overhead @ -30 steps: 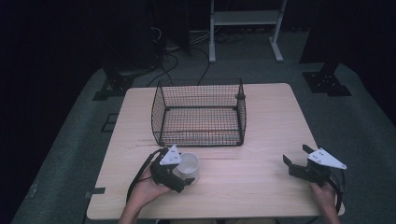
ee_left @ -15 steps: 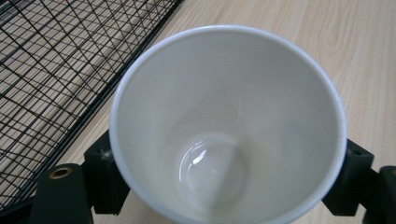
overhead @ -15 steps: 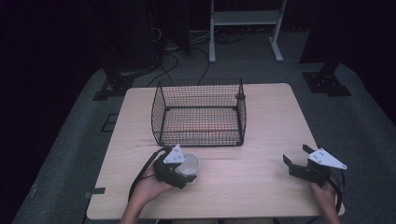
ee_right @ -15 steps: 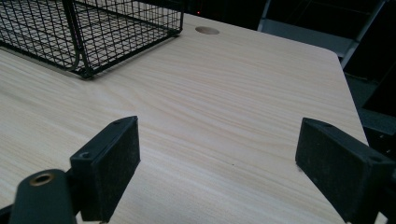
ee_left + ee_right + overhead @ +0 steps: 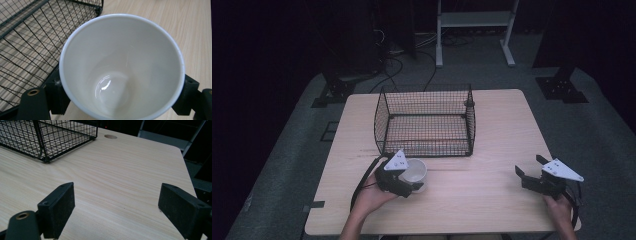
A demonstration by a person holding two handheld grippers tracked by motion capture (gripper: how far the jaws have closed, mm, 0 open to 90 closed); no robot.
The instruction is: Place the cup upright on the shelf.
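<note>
A white cup stands on the wooden table, just in front of the wire basket's front wall. My left gripper is shut on the cup from the near side. In the left gripper view I look straight down into the empty cup, with one black jaw on either side of its wall at the fingers. My right gripper rests at the table's near right, far from the cup. It stands open over bare wood.
The black wire basket is empty and sits mid-table toward the far edge. A round cable hole lies in the tabletop beyond it. A cable trails from the left gripper toward the near edge. Dark floor and stands surround the table.
My left gripper has edged up to the cup and its jaws have closed on it. The right gripper has stayed where it was.
</note>
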